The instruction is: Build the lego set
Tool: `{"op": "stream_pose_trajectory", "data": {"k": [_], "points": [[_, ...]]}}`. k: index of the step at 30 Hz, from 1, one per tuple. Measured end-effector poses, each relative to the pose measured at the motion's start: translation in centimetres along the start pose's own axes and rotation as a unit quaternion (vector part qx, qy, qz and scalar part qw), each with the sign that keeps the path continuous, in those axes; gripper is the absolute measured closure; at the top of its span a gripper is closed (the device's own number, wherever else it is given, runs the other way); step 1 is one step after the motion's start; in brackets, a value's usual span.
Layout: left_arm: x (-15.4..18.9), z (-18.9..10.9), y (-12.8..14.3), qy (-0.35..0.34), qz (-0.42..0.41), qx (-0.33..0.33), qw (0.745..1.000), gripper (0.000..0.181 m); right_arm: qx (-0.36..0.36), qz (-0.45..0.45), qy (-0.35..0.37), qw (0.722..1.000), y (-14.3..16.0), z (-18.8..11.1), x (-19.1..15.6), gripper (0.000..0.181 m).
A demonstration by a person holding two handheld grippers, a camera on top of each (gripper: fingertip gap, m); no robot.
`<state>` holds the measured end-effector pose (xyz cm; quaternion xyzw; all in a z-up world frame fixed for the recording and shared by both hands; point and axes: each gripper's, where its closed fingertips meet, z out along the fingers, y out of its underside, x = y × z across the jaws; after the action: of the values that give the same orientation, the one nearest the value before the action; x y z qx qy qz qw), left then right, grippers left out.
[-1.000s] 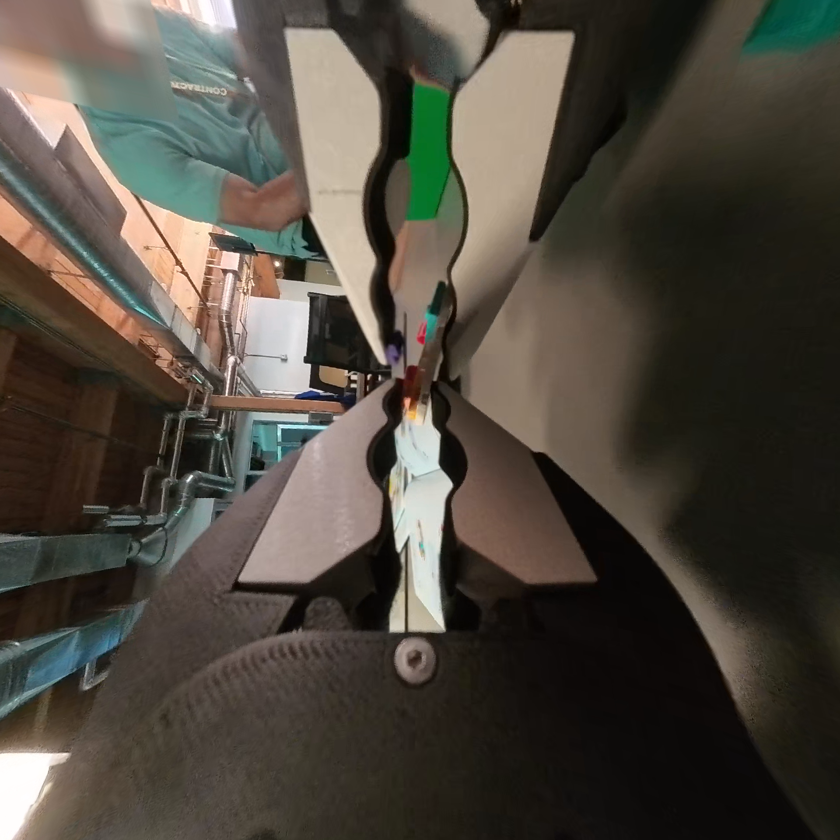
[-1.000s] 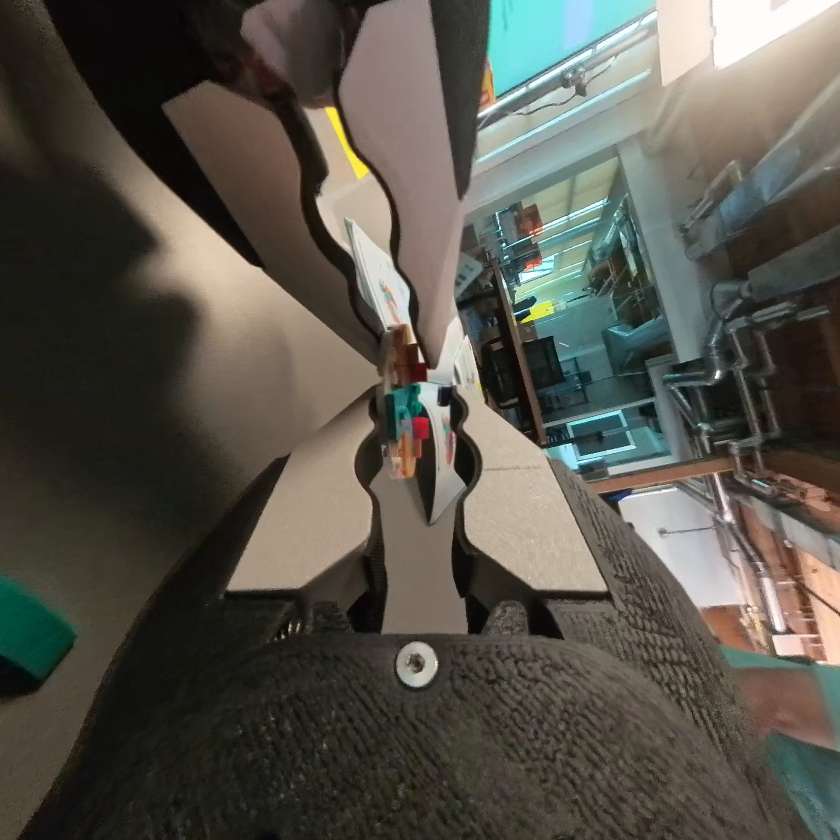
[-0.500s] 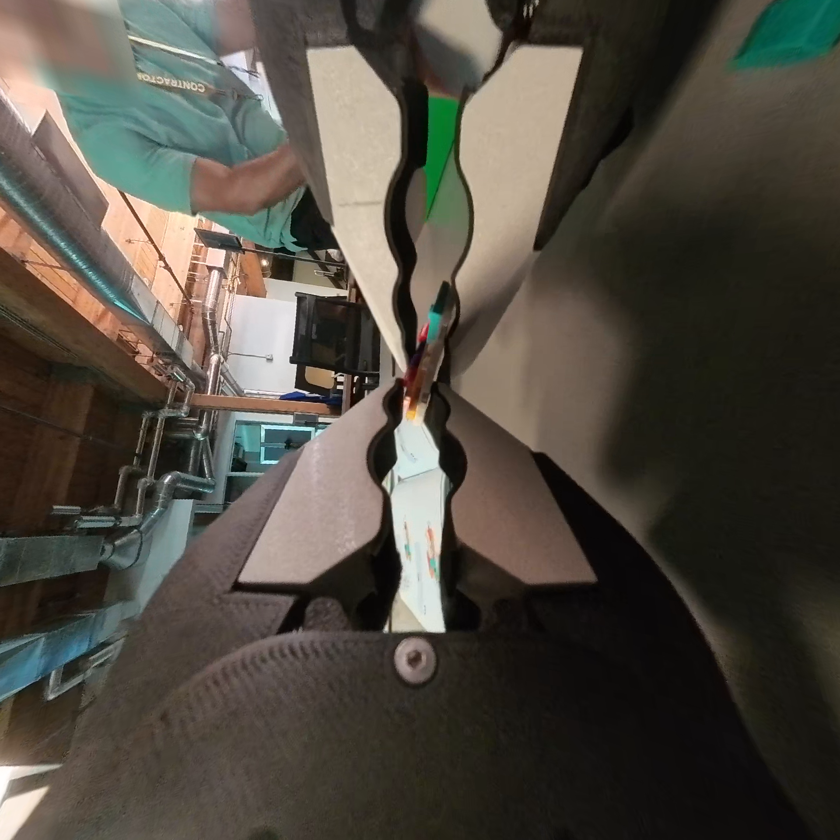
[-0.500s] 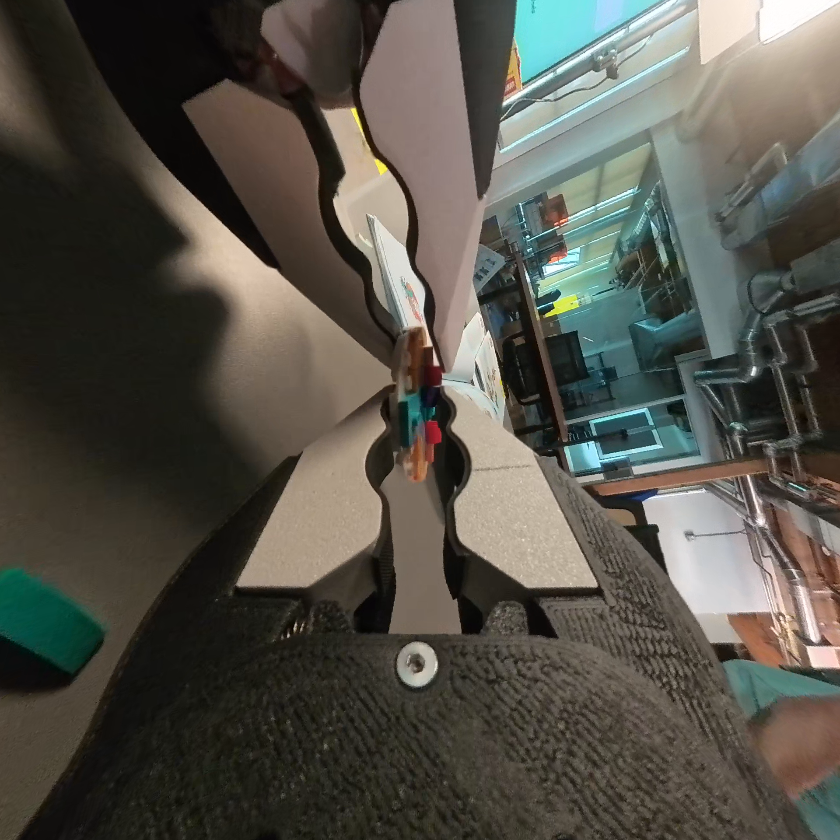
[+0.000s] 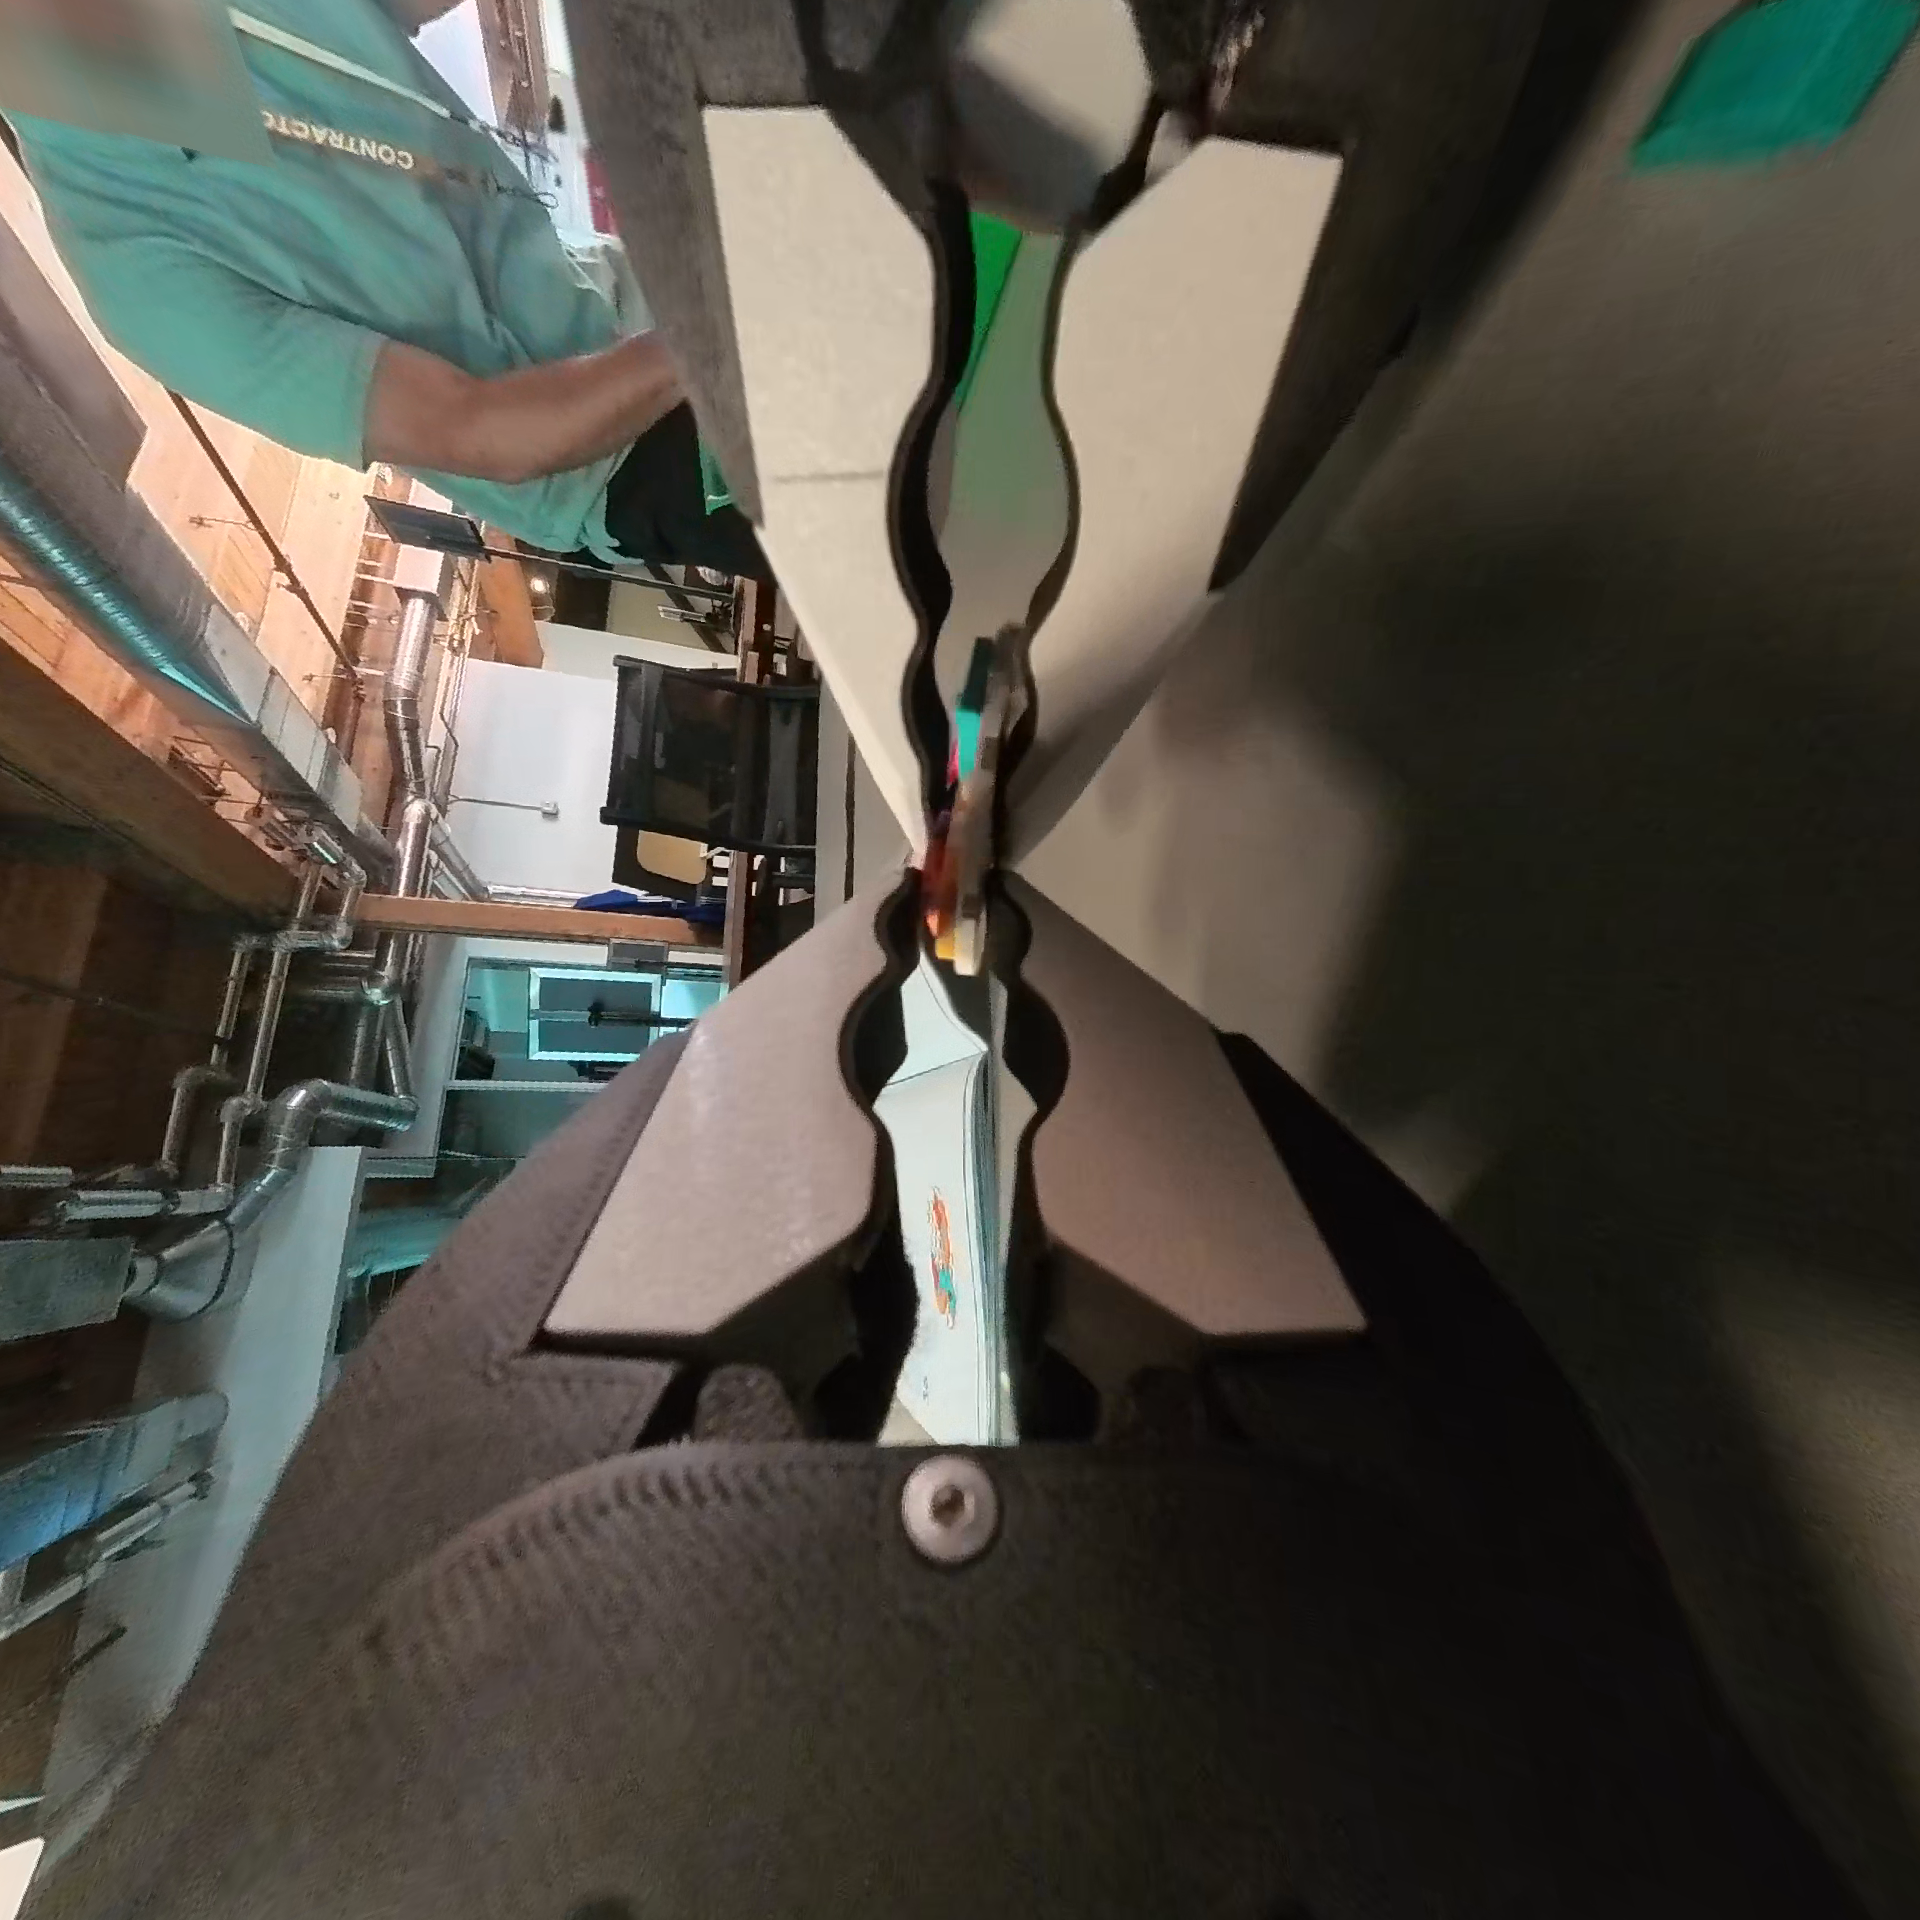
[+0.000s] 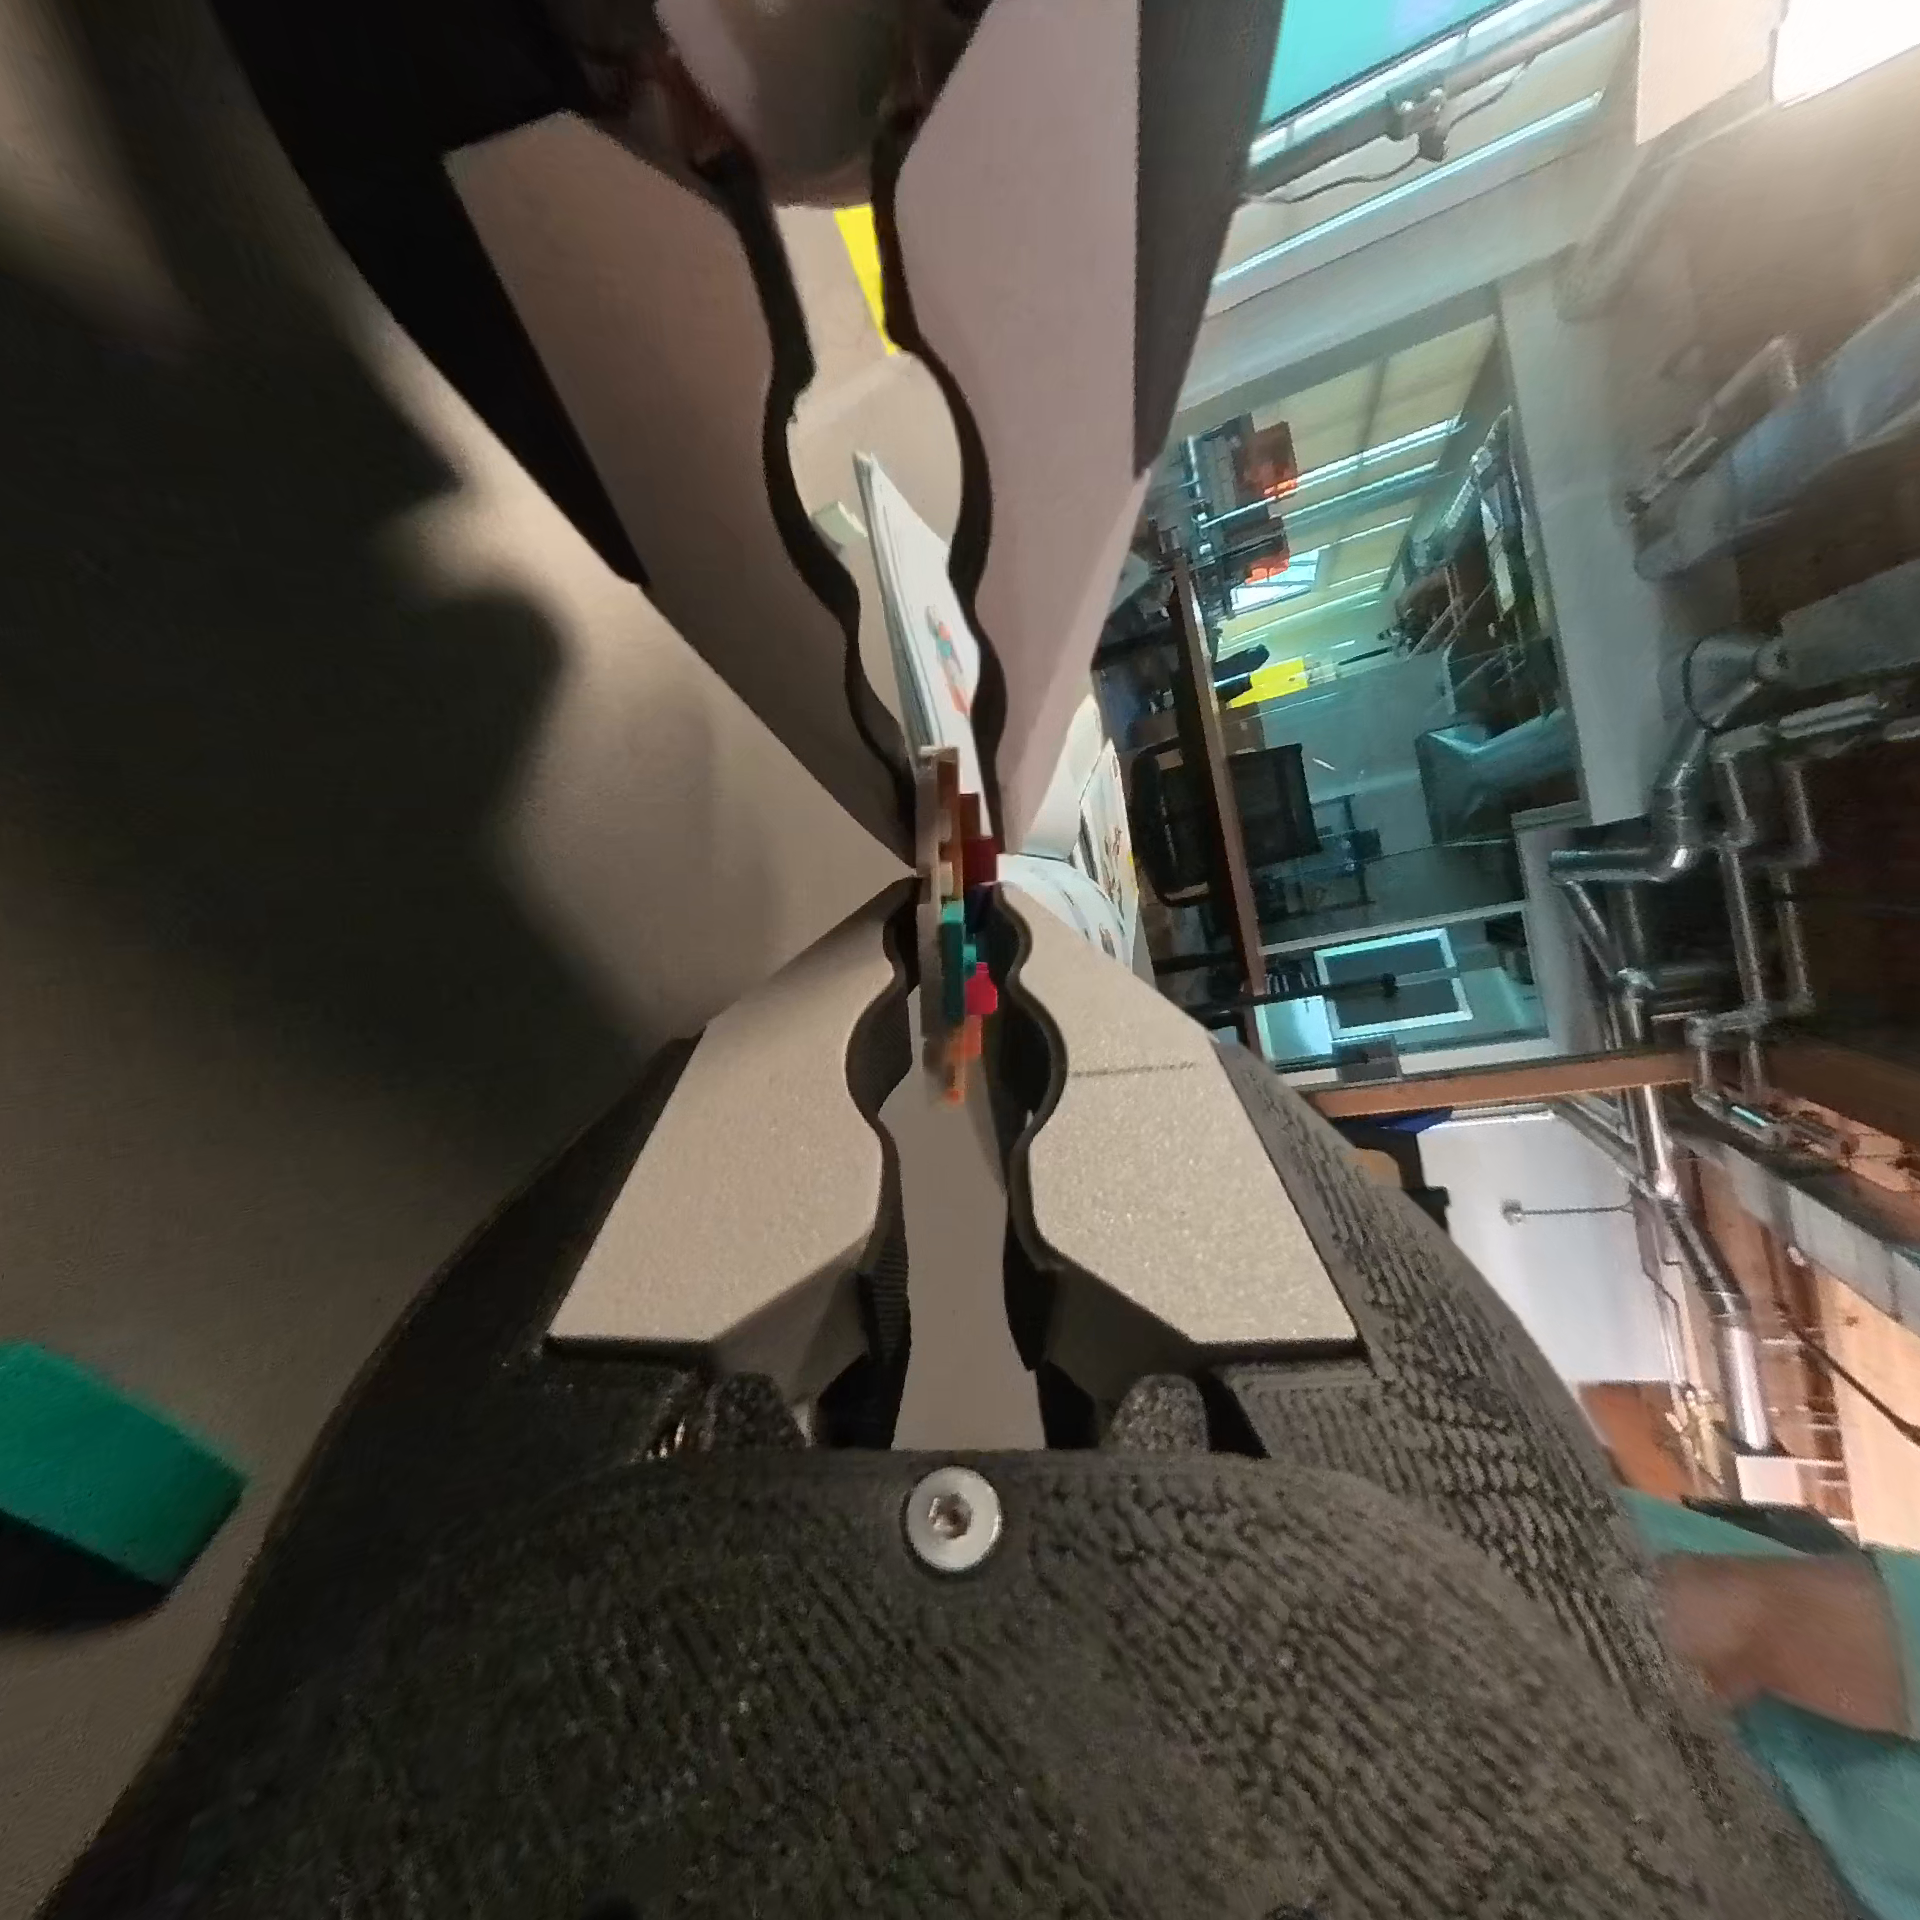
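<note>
Person: at the far left of the left wrist view, a bare forearm (image 5: 520, 416) and teal sleeve, behind the grippers.
Left gripper (image 5: 951, 894): its two grey fingers are pinched on the near end of the lego build (image 5: 971, 800), tips meeting the other gripper's tips.
Lego build: a thin tan plate seen edge-on, with teal, red and orange bricks stuck on one face (clearer in the right wrist view, (image 6: 956, 935)); it spans the gap between the two grippers, held off the table.
Right gripper (image 6: 951, 904): closed on the same build from the opposite end; the plate runs down between its wavy finger pads.
Instruction booklet (image 5: 951, 1226): white pages with a small coloured drawing, lying on the table behind the build; whether it touches anything is hard to tell.
Table (image 5: 1558, 727): plain grey surface, shadowed.
Teal piece (image 5: 1756, 104): flat on the table, well apart from the build.
</note>
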<state>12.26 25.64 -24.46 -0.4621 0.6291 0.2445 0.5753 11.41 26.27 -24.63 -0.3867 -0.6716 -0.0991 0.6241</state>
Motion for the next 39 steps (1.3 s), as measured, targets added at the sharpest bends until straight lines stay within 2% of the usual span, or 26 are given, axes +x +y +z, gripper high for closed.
{"op": "stream_pose_trajectory", "data": {"k": [5, 12, 14, 17, 39], "points": [[-0.3, -0.2, -0.2, -0.012, 0.006, 0.004, 1.0, 0.17, 0.01, 0.002, 0.004, 1.0, -0.3, -0.2, 0.1, 0.17], [-1.4, -0.6, -0.5, -0.045, 0.007, 0.015, 0.999, 0.17, 0.028, 0.009, 0.02, 0.999, -0.9, -0.6, 0.8, 0.16], [-1.5, -0.6, -0.5, -0.047, 0.003, 0.016, 0.999, 0.17, 0.041, 0.018, 0.032, 0.999, -1.3, -0.8, 1.2, 0.152], [-1.6, -0.6, -0.4, -0.049, 0.001, 0.015, 0.999, 0.17, 0.042, 0.034, 0.028, 0.998, -1.2, -0.9, 1.3, 0.152], [-1.1, -0.7, -0.8, -0.041, 0.032, 0.021, 0.998, 0.17, 0.011, 0.026, 0.005, 1.0, -0.4, -0.8, 0.8, 0.174]]}}
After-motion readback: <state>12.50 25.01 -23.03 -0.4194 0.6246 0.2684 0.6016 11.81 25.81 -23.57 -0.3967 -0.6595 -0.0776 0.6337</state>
